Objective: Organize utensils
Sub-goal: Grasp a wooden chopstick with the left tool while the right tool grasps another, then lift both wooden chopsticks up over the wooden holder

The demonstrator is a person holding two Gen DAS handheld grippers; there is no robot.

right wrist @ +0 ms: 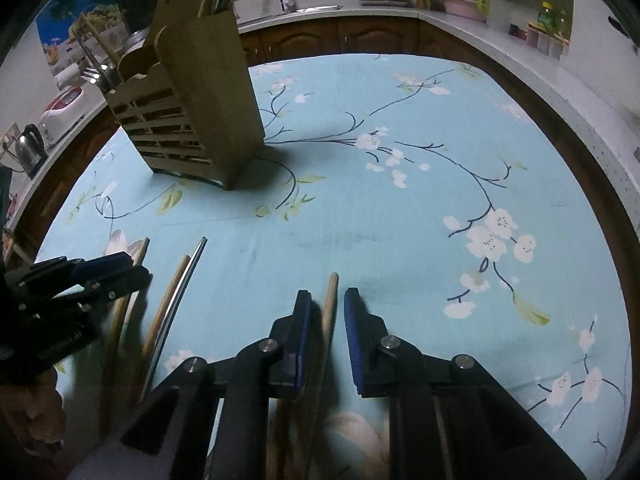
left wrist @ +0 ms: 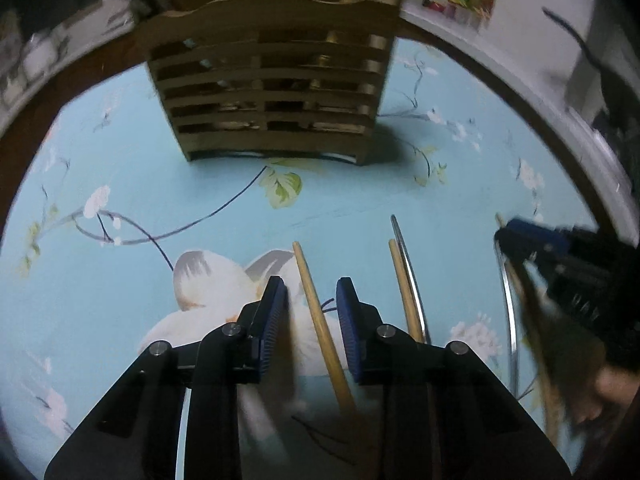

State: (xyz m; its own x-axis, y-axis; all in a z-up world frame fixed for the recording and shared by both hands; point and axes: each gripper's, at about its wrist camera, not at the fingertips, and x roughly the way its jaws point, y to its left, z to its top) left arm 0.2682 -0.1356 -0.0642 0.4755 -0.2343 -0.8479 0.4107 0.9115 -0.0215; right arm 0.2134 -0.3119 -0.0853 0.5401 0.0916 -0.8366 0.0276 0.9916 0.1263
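A slatted wooden utensil holder stands on the blue floral tablecloth; it also shows in the right wrist view, with utensils standing in it. My left gripper is open, its blue pads either side of a wooden chopstick lying on the cloth. To its right lie another wooden chopstick and a metal chopstick. My right gripper is open around a wooden chopstick. The wooden and metal chopsticks lie to its left. The left gripper shows at far left.
The table has a dark wooden rim. Kitchen counters with a kettle, bottles and bowls run behind it. The right gripper appears blurred at the right of the left wrist view.
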